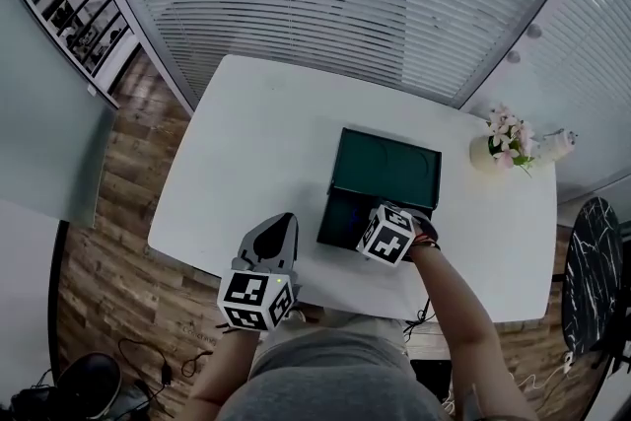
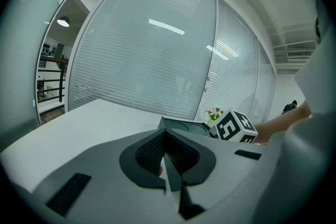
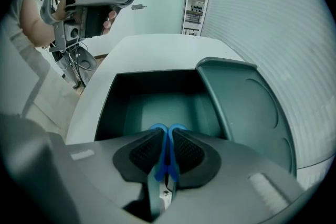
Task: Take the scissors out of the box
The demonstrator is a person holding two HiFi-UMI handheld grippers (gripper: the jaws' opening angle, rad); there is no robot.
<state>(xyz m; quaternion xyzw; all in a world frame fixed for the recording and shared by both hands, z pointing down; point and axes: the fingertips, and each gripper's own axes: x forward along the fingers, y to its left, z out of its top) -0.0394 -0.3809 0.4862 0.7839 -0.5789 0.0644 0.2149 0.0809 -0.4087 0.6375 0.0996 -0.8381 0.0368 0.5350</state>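
The dark green box (image 1: 340, 212) stands open on the white table (image 1: 246, 143), its lid (image 1: 386, 168) lying flat behind it. My right gripper (image 3: 167, 131) points steeply down over the box's near edge and is shut on the blue-handled scissors (image 3: 167, 153); their metal pivot shows below the pads. The box's inside (image 3: 157, 107) looks bare past the jaws. In the head view only the right gripper's marker cube (image 1: 387, 234) shows above the box. My left gripper (image 1: 284, 222) hovers over the table's front edge, left of the box, jaws together with nothing held.
A small vase of pink flowers (image 1: 508, 141) stands at the table's back right. Window blinds run behind the table. Wooden floor lies to the left, with cables and a dark object near the person's feet.
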